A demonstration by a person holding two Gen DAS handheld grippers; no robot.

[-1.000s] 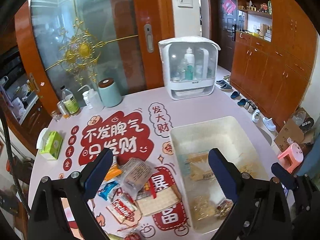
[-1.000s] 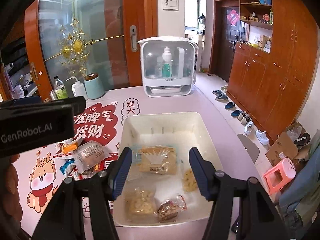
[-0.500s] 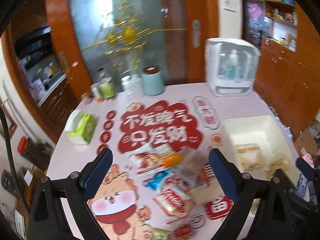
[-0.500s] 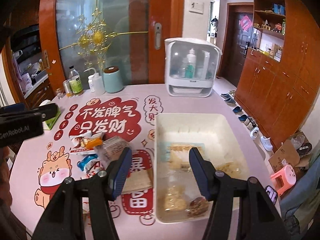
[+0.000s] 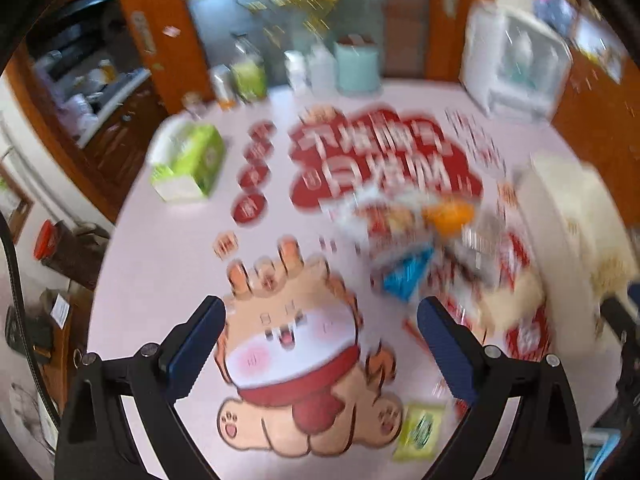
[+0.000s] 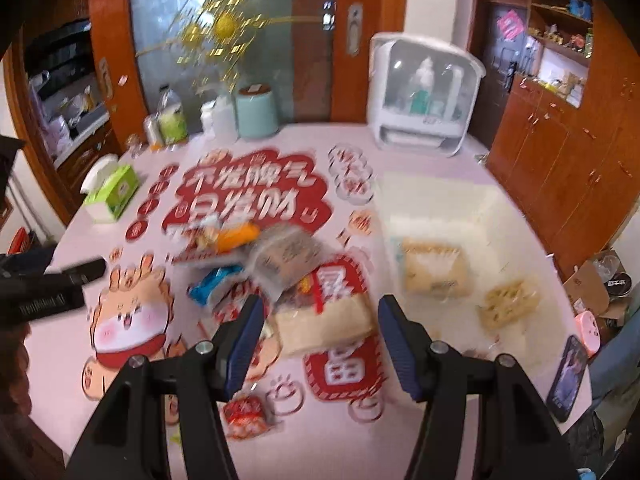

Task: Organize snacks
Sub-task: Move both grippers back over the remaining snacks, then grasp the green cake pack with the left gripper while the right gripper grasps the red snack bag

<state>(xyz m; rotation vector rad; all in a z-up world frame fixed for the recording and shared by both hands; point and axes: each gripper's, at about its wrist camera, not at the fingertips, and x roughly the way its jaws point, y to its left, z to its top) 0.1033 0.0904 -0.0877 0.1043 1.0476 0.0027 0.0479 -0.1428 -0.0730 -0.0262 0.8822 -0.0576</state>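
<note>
Both grippers, L (image 5: 320, 344) & R (image 6: 320, 332), have swung off bin (image 6: 500, 208) toward pile (image 6: 280, 264); jaws apart, empty. Next pick likely.

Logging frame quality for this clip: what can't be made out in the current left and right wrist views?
- Left wrist view: motion blur smears the snack pile; no label is readable.
- Left wrist view: the white bin is cut off at the right edge, its contents blurred.
- Right wrist view: the packets in the bin are too blurred to identify.
- Right wrist view: the beige packet lies partly under other snacks.
- Right wrist view: only part of the left gripper shows; its fingers are out of frame.
</note>
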